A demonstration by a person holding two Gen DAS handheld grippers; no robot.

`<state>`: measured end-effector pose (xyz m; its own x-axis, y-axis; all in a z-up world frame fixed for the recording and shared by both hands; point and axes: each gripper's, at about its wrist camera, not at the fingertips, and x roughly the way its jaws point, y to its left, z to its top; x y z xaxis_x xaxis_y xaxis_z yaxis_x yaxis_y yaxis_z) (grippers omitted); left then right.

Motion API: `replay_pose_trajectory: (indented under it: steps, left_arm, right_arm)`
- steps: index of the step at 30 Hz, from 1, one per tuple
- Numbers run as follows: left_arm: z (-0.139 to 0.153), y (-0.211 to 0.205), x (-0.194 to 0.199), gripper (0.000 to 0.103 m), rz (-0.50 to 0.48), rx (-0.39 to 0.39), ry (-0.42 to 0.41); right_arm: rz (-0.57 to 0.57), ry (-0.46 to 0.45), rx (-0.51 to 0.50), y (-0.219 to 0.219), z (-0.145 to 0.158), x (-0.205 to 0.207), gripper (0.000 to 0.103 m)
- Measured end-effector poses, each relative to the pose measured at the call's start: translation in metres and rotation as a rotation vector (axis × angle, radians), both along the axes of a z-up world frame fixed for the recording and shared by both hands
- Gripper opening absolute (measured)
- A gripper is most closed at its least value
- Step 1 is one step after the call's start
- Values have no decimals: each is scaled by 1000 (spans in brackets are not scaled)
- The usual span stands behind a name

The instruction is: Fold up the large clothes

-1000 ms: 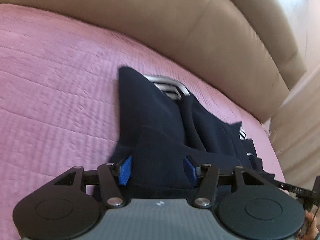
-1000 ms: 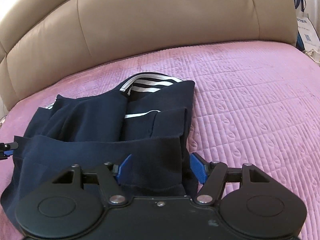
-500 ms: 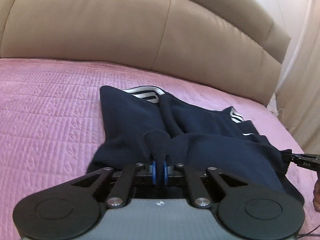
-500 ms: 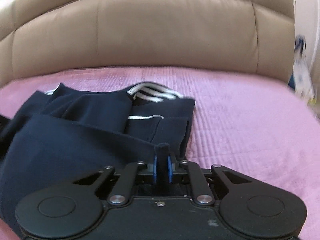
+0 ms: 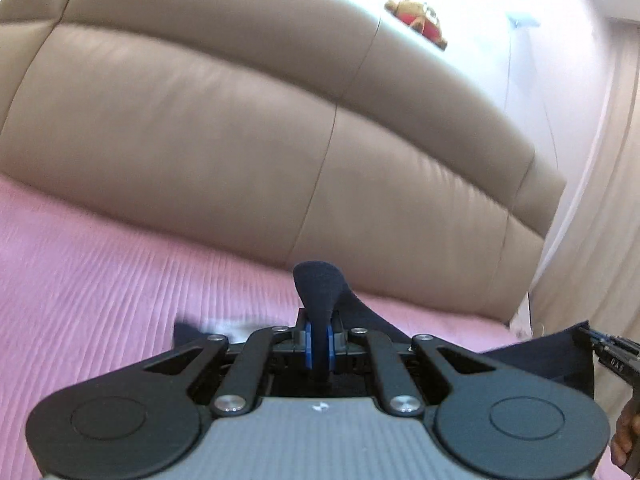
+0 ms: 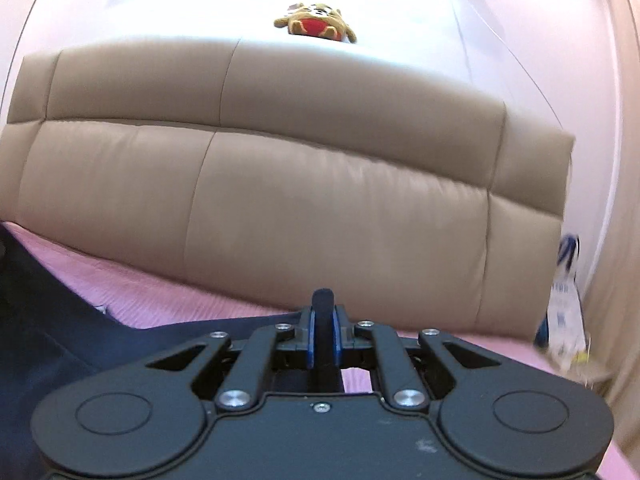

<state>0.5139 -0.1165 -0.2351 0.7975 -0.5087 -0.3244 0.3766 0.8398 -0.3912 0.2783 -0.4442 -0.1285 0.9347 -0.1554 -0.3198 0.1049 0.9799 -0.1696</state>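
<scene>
Left gripper (image 5: 319,343): jaws clamped on a fold of the navy garment (image 5: 320,284), cloth standing up between the blue pads. Right gripper (image 6: 323,339): jaws likewise pinched on the same garment, whose dark cloth spreads to the left above the pink bedspread (image 6: 168,300). Beyond: beige padded headboard (image 6: 320,200), plush toy (image 6: 316,22) on top of it, pale wall, bag (image 6: 564,312) at far right.
</scene>
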Motion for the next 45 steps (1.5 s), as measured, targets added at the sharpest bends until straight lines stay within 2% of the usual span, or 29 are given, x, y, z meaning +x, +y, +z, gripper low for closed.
replay_pose_trajectory:
  steps: [3,5,7,9,11,12,13,16,19,22,23,24,25,27,28,29,31,32,33,34,36,37,39,40,41,43,45]
  left_arm:
    - [-4,-16,44,8,63,46,-28]
    - [-23,-27,76,8,116,86,16]
    - [-53,-41,104,8,150,158,85]
    - [-90,-56,124,9,152,255,171]
    - [-123,-69,131,16,149,355,212]
    - [-132,-71,129,17,149,372,179]
    - [-134,-70,125,17,152,370,151]
    - [-130,-64,130,18,142,338,183]
    - [-106,-55,123,18,178,332,193]
    - [-64,-44,86,20,175,280,103]
    - [-53,-41,72,21,166,261,103]
    - [-47,-39,59,21,162,231,115]
    - [-46,-37,48,21,154,186,136]
    - [-56,-34,34,20,122,61,199]
    - [-64,-36,30,20,104,13,231]
    - [-76,-39,30,21,96,-6,261]
    - [-105,-49,36,21,94,12,313]
    - [-122,-49,39,13,111,23,326]
    - [-138,-43,41,9,124,-32,338]
    - [-151,-32,42,3,129,-137,357]
    - [-174,-3,43,3,129,-381,407]
    - [-175,3,42,3,129,-412,422]
    - [-159,11,28,4,146,-374,426]
    - [-149,13,21,9,156,-346,423]
    - [-138,19,8,19,167,-310,409]
    - [-121,32,-20,24,182,-266,375]
    - [-112,45,-48,24,203,-226,372]
  right_arm:
    - [-41,-3,-32,-4,-15,46,10]
    - [-90,36,-44,-11,-38,81,10]
    - [-139,119,-32,-18,-73,118,10]
    - [-154,260,-8,-24,-114,147,10]
    - [-161,432,-2,-25,-160,168,12]
    - [-161,477,0,-25,-176,172,13]
    - [-165,447,-25,-22,-181,169,17]
    - [-160,459,-49,-20,-178,175,17]
    - [-169,474,19,-28,-155,170,20]
    - [-121,391,140,-18,-100,135,40]
    - [-82,371,177,-9,-83,120,52]
    - [-41,364,224,1,-70,108,55]
    - [6,375,288,13,-63,97,54]
    - [114,421,373,45,-62,84,45]
    - [157,445,371,64,-67,82,32]
    - [187,465,342,82,-76,83,21]
    - [183,541,264,109,-106,96,16]
    - [160,594,270,113,-125,106,16]
    - [142,652,290,113,-148,115,16]
    - [141,648,303,113,-158,118,12]
    - [137,616,302,112,-161,116,12]
    - [136,609,296,113,-161,114,12]
    - [138,613,292,111,-160,114,12]
    - [125,630,303,109,-153,113,12]
    - [103,649,311,108,-141,109,21]
    - [130,609,336,110,-111,91,21]
    - [161,560,286,121,-95,63,21]
